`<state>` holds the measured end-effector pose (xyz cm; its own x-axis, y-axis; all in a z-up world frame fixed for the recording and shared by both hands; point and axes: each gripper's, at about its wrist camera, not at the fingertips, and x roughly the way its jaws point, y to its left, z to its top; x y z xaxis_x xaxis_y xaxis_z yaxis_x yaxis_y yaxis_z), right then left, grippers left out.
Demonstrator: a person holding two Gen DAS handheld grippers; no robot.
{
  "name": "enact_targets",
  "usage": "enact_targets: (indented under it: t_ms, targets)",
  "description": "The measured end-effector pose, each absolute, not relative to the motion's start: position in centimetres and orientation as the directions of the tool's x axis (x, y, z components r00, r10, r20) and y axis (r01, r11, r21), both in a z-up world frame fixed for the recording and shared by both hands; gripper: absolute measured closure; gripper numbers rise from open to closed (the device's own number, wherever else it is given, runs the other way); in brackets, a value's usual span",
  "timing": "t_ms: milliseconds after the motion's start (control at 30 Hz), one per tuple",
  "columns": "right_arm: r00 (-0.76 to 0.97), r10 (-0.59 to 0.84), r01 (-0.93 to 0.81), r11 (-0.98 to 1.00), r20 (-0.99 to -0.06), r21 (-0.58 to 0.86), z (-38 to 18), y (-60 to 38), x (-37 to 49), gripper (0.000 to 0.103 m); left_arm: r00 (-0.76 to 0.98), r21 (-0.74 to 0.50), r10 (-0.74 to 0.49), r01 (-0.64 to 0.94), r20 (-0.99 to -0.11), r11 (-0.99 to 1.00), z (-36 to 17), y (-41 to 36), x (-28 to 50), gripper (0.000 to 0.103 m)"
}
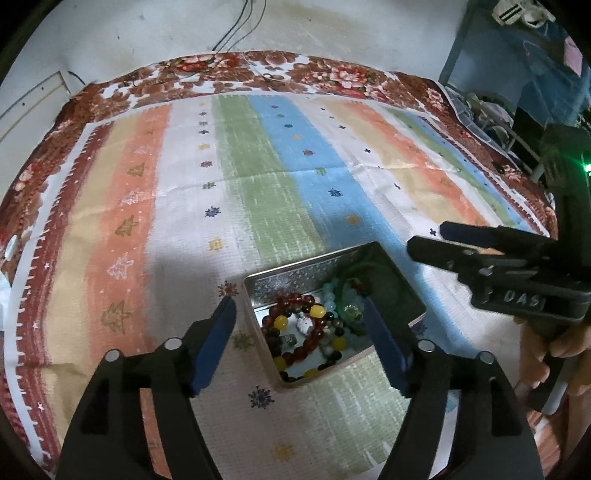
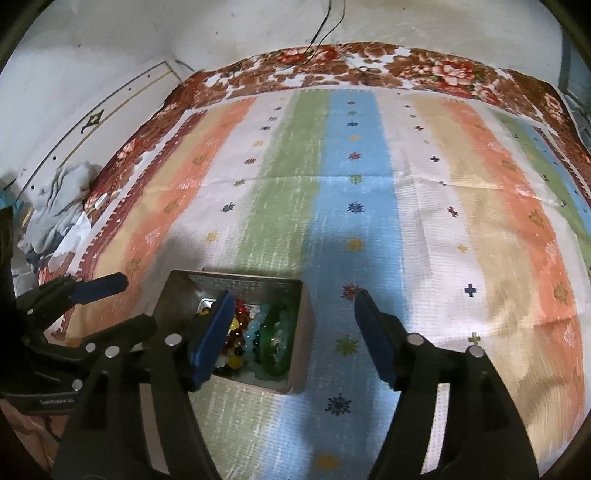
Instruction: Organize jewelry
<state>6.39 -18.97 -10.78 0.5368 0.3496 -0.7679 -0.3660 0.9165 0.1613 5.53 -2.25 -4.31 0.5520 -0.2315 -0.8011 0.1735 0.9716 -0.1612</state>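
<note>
A square silver tin stands open on the striped cloth and holds several bead bracelets: dark red, yellow, pale blue and green ones. My left gripper is open and empty, its blue-padded fingers straddling the tin from above. In the right wrist view the tin sits at lower left with the bracelets inside. My right gripper is open and empty, its left finger over the tin, its right finger over bare cloth. The right gripper also shows in the left wrist view.
A striped cloth with a floral border covers the surface. Crumpled fabric and paper lie off the left edge. A wall with hanging cables stands behind. Shelving and clutter are at the far right.
</note>
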Motion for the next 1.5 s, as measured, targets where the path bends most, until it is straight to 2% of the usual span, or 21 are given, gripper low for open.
enact_targets:
  t_ms: [100,300,400,533,733,967,1367,1500]
  targets:
    - [0.552,0.339,-0.352,0.923,-0.762,0.155,-10.7,-19.5,5.9,0.029,0.549,-0.171,-0.239,0.172,-0.801,0.97,-4.5,-2.1,5.0,0.023]
    - [0.597,0.301,-0.332,0.937,-0.743,0.113,-10.5,-20.3,4.7,0.02,0.594,-0.103,-0.163,0.135,-0.788,0.986,-4.5,-1.8,3.8,0.006]
    - [0.62,0.288,-0.332,0.939,-0.73,0.088,-10.4,-20.4,3.8,0.014,0.613,-0.044,-0.112,0.125,-0.782,0.991,-4.6,-2.0,3.1,0.006]
    - [0.653,0.285,-0.326,0.942,-0.702,0.079,-10.3,-20.8,2.2,0.009,0.62,-0.025,-0.097,0.125,-0.779,0.992,-4.7,-2.4,2.2,0.006]
    - [0.687,0.264,-0.297,0.952,-0.677,0.071,-10.3,-21.7,0.5,0.008,0.666,-0.022,-0.088,0.107,-0.741,0.994,-4.1,-2.8,0.8,0.006]
    - [0.751,0.263,-0.292,0.955,-0.606,0.052,-9.6,-22.1,-1.9,0.005,0.699,0.011,-0.072,0.114,-0.711,0.993,-4.1,-3.8,-0.1,0.006]
    - [0.771,0.255,-0.278,0.959,-0.584,0.051,-9.6,-22.2,-2.7,0.005,0.735,0.066,-0.035,0.108,-0.678,0.992,-3.8,-4.8,-0.4,0.006]
    - [0.767,0.254,-0.28,0.959,-0.589,0.049,-9.6,-22.1,-2.6,0.005,0.733,0.03,-0.067,0.118,-0.677,0.993,-3.7,-4.7,-0.5,0.006]
